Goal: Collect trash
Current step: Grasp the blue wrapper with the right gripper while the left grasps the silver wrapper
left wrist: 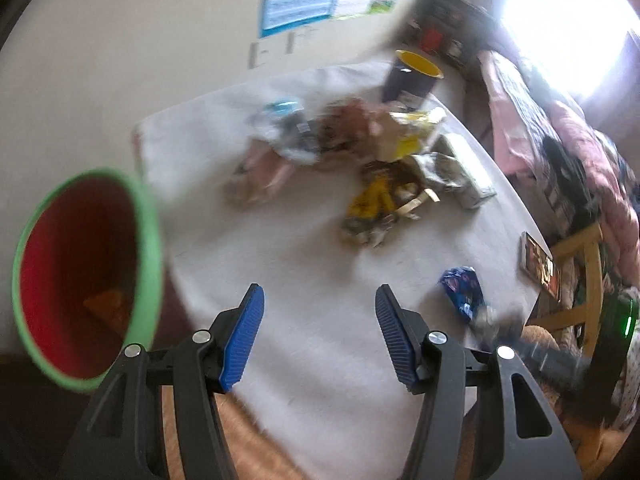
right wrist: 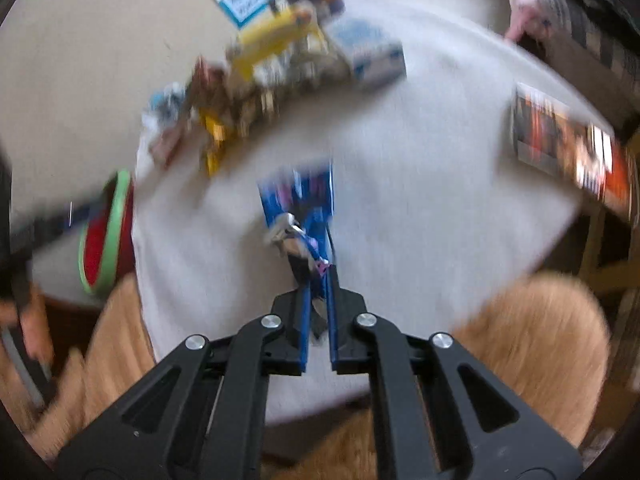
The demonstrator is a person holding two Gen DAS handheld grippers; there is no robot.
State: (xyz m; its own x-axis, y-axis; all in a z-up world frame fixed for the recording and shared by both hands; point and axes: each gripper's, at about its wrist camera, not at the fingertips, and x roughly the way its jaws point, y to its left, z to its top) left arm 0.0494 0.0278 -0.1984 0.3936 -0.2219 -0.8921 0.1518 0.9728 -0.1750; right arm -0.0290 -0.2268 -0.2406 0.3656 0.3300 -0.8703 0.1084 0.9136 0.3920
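My left gripper (left wrist: 320, 300) is open and empty above the near part of the white table (left wrist: 280, 248). A red bin with a green rim (left wrist: 84, 276) is at its left, beside the table edge; something orange lies inside it. A pile of crumpled wrappers (left wrist: 360, 152) lies on the far middle of the table. My right gripper (right wrist: 320, 268) is shut on a blue wrapper (right wrist: 300, 200) and holds it over the table; that wrapper shows at the right in the left wrist view (left wrist: 462, 292). The bin (right wrist: 106, 236) is at the left in the blurred right wrist view.
A dark cup with a yellow rim (left wrist: 412, 76) stands at the table's far side. A booklet (left wrist: 538, 268) lies on the right edge, also in the right wrist view (right wrist: 560, 144). A wooden chair (left wrist: 580, 280) and bedding (left wrist: 560, 140) are right of the table.
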